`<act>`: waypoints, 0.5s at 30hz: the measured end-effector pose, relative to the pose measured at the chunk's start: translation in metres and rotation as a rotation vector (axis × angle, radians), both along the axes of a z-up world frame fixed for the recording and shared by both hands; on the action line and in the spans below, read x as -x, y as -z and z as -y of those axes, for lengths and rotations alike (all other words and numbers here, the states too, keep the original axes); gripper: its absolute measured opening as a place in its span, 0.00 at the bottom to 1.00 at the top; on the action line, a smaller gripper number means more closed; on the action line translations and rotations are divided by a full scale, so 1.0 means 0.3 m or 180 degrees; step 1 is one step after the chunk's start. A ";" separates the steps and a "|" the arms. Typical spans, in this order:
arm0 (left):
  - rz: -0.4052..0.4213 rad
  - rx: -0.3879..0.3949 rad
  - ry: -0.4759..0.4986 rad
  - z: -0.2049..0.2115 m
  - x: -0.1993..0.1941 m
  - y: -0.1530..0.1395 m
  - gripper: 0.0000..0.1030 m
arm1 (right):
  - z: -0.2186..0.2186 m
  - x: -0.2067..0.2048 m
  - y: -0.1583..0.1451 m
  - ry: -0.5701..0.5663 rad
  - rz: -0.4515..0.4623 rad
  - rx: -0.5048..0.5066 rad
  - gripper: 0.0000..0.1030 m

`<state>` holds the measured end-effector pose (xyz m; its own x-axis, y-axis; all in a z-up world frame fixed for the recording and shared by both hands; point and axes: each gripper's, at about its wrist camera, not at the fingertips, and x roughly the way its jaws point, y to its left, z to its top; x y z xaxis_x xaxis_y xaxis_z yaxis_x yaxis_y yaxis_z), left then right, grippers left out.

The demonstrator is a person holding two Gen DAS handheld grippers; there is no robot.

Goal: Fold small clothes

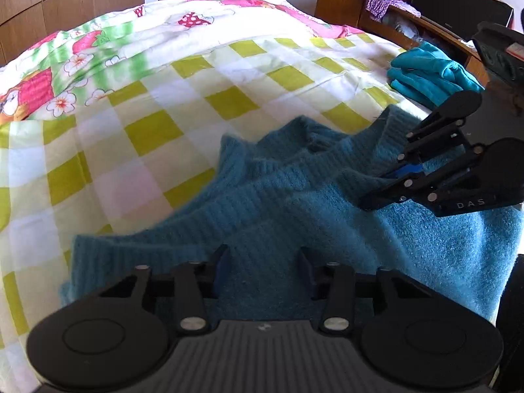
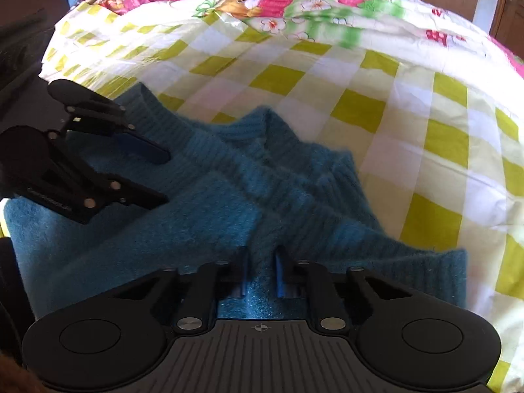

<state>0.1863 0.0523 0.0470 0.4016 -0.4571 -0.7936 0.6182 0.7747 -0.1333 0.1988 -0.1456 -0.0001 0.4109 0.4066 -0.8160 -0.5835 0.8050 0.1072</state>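
Two grippers are down over one teal knitted sweater [image 1: 262, 203] on the bed [image 1: 137, 137], both pointing steeply downward. The sweater lies bunched at the near edge of the bed, ribbed bands running in ridges across its middle, its fluffier body spilling toward the near corner.

The left gripper [image 1: 263, 262] has its jaws parted with the knit bulging up between them; whether the pads actually press on the wool cannot be told from these views. Seen from the right wrist, it comes in from the side with both fingers well apart above the sweater.

The right gripper [image 2: 262, 265] is nearly closed, and a narrow fold of the sweater rises between its blue pads [image 2: 279, 275], so it is pinching the knit. From the left wrist, white letters "DAS" can be read on that gripper's black arm; the writing on the left gripper's arm is too blurred to read.

Further along the same edge sits a second garment, a brighter turquoise bundle [image 1: 429, 72], well apart from the sweater. The checked yellow-green sheet gives way at the far edge to a pink cartoon-print quilt [image 1: 82, 49].
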 end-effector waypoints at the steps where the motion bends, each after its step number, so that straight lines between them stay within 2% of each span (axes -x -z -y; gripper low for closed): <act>1: 0.0026 0.0055 -0.0038 -0.011 0.002 -0.020 0.42 | 0.004 0.017 -0.020 0.0010 0.0038 -0.0054 0.07; 5: 0.0318 0.0360 -0.0252 -0.074 -0.011 -0.119 0.42 | 0.085 0.013 -0.114 0.0354 0.0224 -0.0402 0.05; 7: 0.0422 0.0401 -0.0342 -0.086 -0.033 -0.130 0.42 | 0.090 -0.013 -0.116 0.0448 0.0283 -0.0466 0.05; 9: 0.0391 0.0319 -0.0484 -0.093 -0.065 -0.091 0.42 | 0.077 -0.047 -0.066 0.0618 0.0256 -0.0476 0.05; 11: 0.0255 0.0157 -0.0636 -0.116 -0.071 -0.039 0.42 | 0.063 -0.077 0.033 0.0837 0.0180 -0.0401 0.05; 13: 0.0220 0.0224 -0.0730 -0.182 -0.025 -0.037 0.42 | 0.072 -0.070 0.094 0.0946 0.0118 -0.0446 0.05; 15: 0.0180 0.0378 -0.0931 -0.271 0.040 -0.057 0.43 | 0.090 -0.050 0.084 0.1021 0.0098 -0.0522 0.05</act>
<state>0.1743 0.1335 0.0641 0.5716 -0.4040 -0.7142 0.3806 0.9016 -0.2053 0.2138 -0.1727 -0.0253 0.5623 0.3774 -0.7358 -0.3089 0.9212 0.2364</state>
